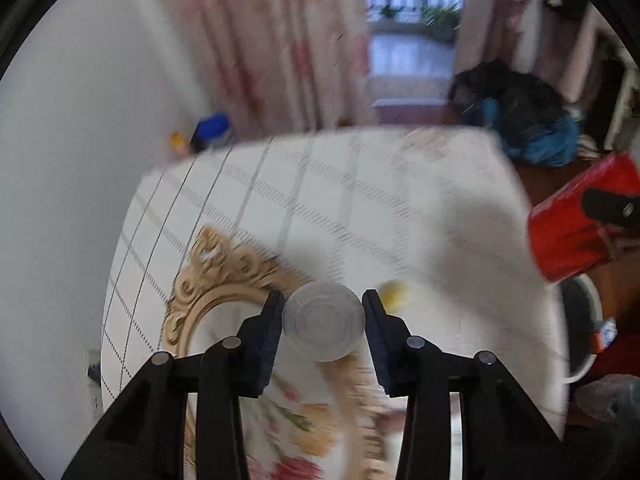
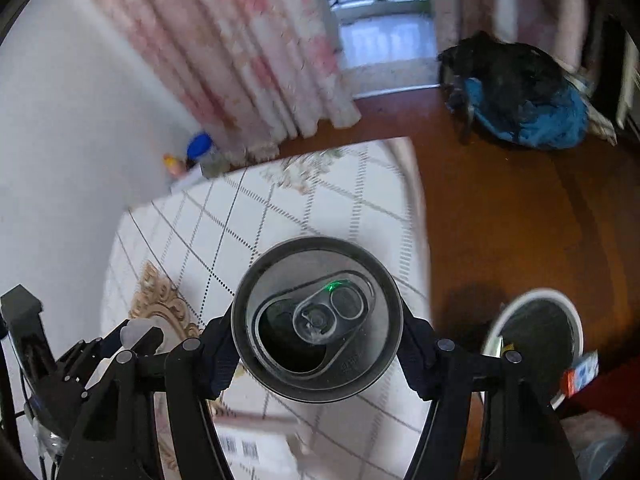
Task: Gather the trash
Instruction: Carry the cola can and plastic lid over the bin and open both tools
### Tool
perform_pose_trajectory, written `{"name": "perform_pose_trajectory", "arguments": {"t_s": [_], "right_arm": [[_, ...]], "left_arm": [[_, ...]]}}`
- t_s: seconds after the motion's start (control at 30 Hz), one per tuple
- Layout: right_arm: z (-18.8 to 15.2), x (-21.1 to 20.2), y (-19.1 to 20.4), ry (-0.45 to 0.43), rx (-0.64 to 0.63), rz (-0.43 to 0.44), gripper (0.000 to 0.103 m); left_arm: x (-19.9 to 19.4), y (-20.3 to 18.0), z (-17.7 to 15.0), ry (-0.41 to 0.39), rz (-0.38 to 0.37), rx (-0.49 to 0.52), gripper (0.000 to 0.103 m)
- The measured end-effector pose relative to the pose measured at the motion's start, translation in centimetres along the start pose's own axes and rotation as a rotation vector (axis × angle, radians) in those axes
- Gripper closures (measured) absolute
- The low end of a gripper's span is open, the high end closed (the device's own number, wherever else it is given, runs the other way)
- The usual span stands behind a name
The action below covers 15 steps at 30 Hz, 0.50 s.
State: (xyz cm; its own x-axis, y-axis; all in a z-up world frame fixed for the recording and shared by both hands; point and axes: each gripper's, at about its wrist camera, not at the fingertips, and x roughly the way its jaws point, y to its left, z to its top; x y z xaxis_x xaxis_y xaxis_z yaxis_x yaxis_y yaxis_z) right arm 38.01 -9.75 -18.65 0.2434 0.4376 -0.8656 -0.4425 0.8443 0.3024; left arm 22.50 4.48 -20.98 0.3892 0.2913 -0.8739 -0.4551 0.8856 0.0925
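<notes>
My left gripper (image 1: 324,310) is shut on a clear plastic cup (image 1: 323,320), whose round end faces the camera, held above the white checked tablecloth (image 1: 320,200). My right gripper (image 2: 318,334) is shut on an opened drink can (image 2: 316,316), its silver top and pull tab facing the lens. The same can shows red (image 1: 580,220) at the right edge of the left wrist view, out past the table's side. The left gripper with the cup (image 2: 134,334) appears at the lower left of the right wrist view. A white-rimmed trash bin (image 2: 536,340) with a dark liner stands on the floor at the right.
A gold ornate-framed mirror (image 1: 200,292) lies on the table near the left gripper. A small yellow scrap (image 1: 394,294) sits on the cloth. A blue-capped bottle (image 2: 200,148) and an orange item stand by the wall. A chair with dark and blue clothes (image 2: 520,96) stands on the wooden floor.
</notes>
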Motion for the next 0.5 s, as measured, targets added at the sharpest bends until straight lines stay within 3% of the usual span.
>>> {"name": "perform_pose_trajectory", "arguments": {"t_s": [0.13, 0.23, 0.37, 0.5], "right_arm": [[-2.5, -5.7, -7.4, -0.087, 0.109, -0.022, 0.035], [-5.2, -9.8, -16.4, -0.125, 0.228, -0.101, 0.035], [-8.6, -11.1, -27.2, -0.096, 0.371, -0.214, 0.035], [-11.3, -7.8, -35.5, -0.011, 0.485, -0.251, 0.035]], "left_arm": [[-4.2, -7.0, 0.9, -0.073, -0.117, 0.080, 0.067], [-5.3, -13.6, 1.3, -0.082, -0.211, 0.153, 0.067], [-3.0, -22.6, 0.9, 0.013, -0.338, 0.208, 0.067], [1.5, -30.8, -0.6, 0.147, -0.401, 0.257, 0.067]]}}
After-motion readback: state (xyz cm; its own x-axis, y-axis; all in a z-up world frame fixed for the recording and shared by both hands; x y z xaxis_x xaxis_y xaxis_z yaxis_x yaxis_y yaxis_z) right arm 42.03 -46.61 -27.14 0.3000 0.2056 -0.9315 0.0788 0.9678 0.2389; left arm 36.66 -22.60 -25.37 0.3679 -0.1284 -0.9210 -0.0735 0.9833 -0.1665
